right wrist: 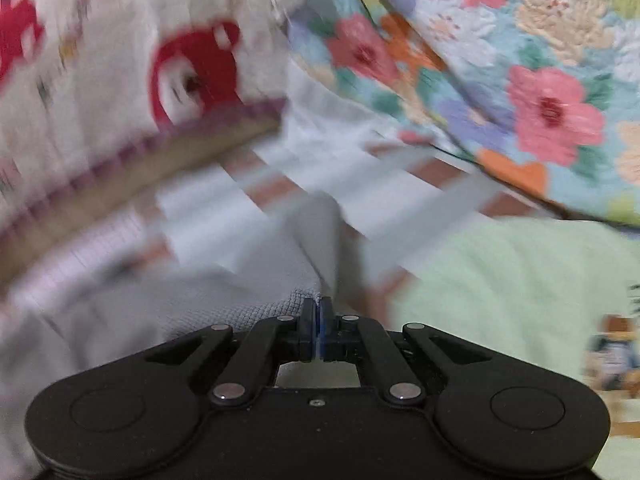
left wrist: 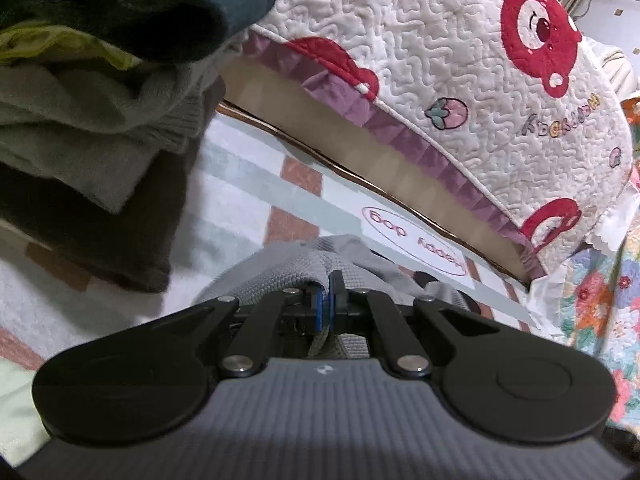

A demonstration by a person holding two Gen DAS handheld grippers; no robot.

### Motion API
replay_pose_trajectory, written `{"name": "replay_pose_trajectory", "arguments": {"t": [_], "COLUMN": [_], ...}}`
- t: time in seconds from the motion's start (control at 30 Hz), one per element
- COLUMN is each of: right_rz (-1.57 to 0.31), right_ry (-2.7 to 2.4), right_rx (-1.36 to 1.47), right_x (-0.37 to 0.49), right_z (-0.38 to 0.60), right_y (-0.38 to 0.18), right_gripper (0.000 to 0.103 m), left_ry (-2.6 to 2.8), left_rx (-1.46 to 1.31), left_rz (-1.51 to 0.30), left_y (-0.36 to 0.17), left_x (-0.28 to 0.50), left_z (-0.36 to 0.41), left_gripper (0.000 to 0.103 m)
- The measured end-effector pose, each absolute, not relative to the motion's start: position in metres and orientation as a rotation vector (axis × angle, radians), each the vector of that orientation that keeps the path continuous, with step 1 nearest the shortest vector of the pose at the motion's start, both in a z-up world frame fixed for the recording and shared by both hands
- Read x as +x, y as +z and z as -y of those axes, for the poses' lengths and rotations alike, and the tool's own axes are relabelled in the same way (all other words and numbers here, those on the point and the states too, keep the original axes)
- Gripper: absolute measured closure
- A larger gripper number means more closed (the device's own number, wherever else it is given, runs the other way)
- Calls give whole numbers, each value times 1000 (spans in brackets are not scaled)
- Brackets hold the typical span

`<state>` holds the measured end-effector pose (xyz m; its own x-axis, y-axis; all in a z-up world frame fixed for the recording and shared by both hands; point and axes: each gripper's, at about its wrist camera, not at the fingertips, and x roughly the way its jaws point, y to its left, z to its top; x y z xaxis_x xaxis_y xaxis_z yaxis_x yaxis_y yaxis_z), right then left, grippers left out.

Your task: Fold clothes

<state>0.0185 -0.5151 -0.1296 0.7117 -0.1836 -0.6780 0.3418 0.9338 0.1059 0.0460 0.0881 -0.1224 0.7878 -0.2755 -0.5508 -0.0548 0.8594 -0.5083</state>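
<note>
A grey waffle-knit garment point(left wrist: 288, 268) lies bunched on the striped bedsheet point(left wrist: 240, 184), right in front of my left gripper point(left wrist: 329, 280). That gripper is shut, with a fold of the grey cloth pinched between its blue pads. The right wrist view is blurred. There the same grey garment point(right wrist: 224, 308) spreads to the left, and one edge runs up into my right gripper point(right wrist: 319, 304). Its jaws are pressed together on that edge. A strip of the cloth rises just beyond its fingertips.
A stack of folded clothes point(left wrist: 80, 140) in dark, green and brown stands at the left. A white quilted cover with red bears point(left wrist: 440, 60) slopes up behind the sheet. A floral quilt point(right wrist: 520, 80) and a pale green blanket point(right wrist: 500, 280) lie to the right.
</note>
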Motion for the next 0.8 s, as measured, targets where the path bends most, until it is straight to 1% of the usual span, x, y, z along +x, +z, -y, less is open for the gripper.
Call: {"name": "replay_pose_trajectory", "arguments": {"t": [0.1, 0.13, 0.17, 0.23, 0.27, 0.4, 0.43, 0.47, 0.5, 0.53, 0.57, 0.63, 0.7, 0.73, 0.77, 0.8], "right_rz": [-805, -820, -834, -842, -832, -806, -797, -804, -831, -850, -870, -925, -969, -964, -951, -938], "right_ry": [-337, -364, -391, -416, -409, -103, -14, 77, 155, 209, 248, 270, 209, 169, 143, 137], "right_rx": [243, 261, 270, 288, 296, 261, 249, 263, 327, 403, 450, 417, 214, 132, 93, 78], "right_x": [8, 8, 8, 9, 9, 4, 2, 2, 5, 7, 10, 19, 27, 30, 31, 28], "right_z": [517, 518, 520, 520, 518, 480, 469, 459, 451, 443, 435, 415, 390, 382, 378, 376], "right_y": [-150, -152, -152, -149, -144, -126, -122, -121, -127, -133, -139, -153, -165, -170, -171, -168], "right_gripper": [99, 97, 92, 91, 86, 83, 77, 55, 39, 38, 38, 38, 39, 45, 82, 98], "left_ry": [-110, -104, -101, -89, -82, -89, -91, -91, -89, -84, -77, -68, -68, -68, -67, -66], "left_rx": [-543, -546, -552, -534, -518, -529, -534, -523, -502, -480, -456, -423, -424, -430, -436, -442], "left_rz": [-673, -677, -689, -721, -733, -756, -760, -768, -778, -783, -784, -786, -787, -784, -780, -776], "left_y": [-125, -126, -129, -133, -134, -139, -140, -141, -141, -141, -142, -143, -144, -144, -144, -144], "left_x": [49, 50, 51, 54, 54, 57, 58, 58, 59, 58, 57, 56, 55, 55, 56, 56], "left_z": [-92, -93, -94, -91, -90, -90, -90, -89, -88, -86, -84, -81, -81, -83, -85, -87], "left_gripper": [100, 100, 100, 101, 100, 100, 100, 100, 101, 101, 101, 101, 101, 101, 101, 101]}}
